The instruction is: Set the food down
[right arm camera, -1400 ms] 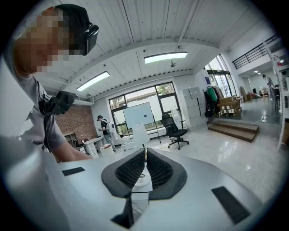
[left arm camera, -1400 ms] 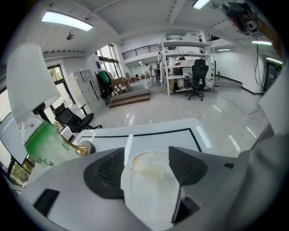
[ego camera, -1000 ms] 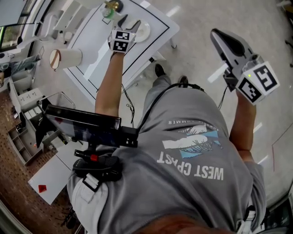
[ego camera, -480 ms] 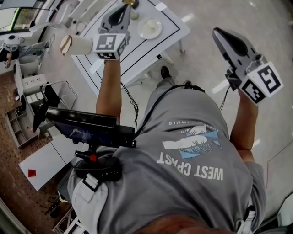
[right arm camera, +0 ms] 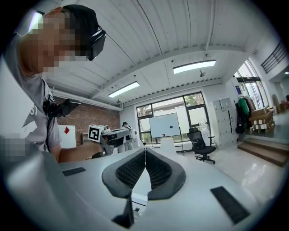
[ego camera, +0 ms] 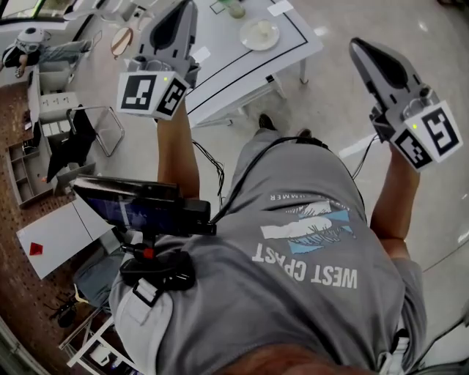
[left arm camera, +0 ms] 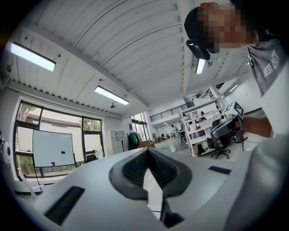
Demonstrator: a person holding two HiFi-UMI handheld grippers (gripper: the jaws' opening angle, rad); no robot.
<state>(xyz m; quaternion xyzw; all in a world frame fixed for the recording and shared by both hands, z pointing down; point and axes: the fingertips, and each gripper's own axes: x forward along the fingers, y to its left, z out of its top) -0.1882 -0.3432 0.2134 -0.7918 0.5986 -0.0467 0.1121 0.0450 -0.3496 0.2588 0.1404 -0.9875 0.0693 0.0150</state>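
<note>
A small white plate [ego camera: 260, 34] lies on the white table [ego camera: 234, 69] at the top of the head view; what is on it is too small to tell. My left gripper [ego camera: 187, 6] is raised high above the table's near-left part, level, well clear of the plate. Its jaws are shut with nothing between them [left arm camera: 148, 152]. My right gripper [ego camera: 355, 44] is held up over the floor to the right of the table, also shut and empty [right arm camera: 145, 152]. Each gripper view shows the other gripper across the room: the right one [left arm camera: 227, 125], the left one [right arm camera: 109, 134].
A small jar [ego camera: 234, 9] stands beyond the plate. A paper roll [ego camera: 122, 40] lies off the table's left end. Shelving [ego camera: 51, 102] and a metal frame [ego camera: 102, 132] stand at the left. A dark screen [ego camera: 139, 207] juts from the person's chest.
The left gripper, open beside the plate on the table a second ago, has shut and risen high off the table. The right gripper has lifted a little.
</note>
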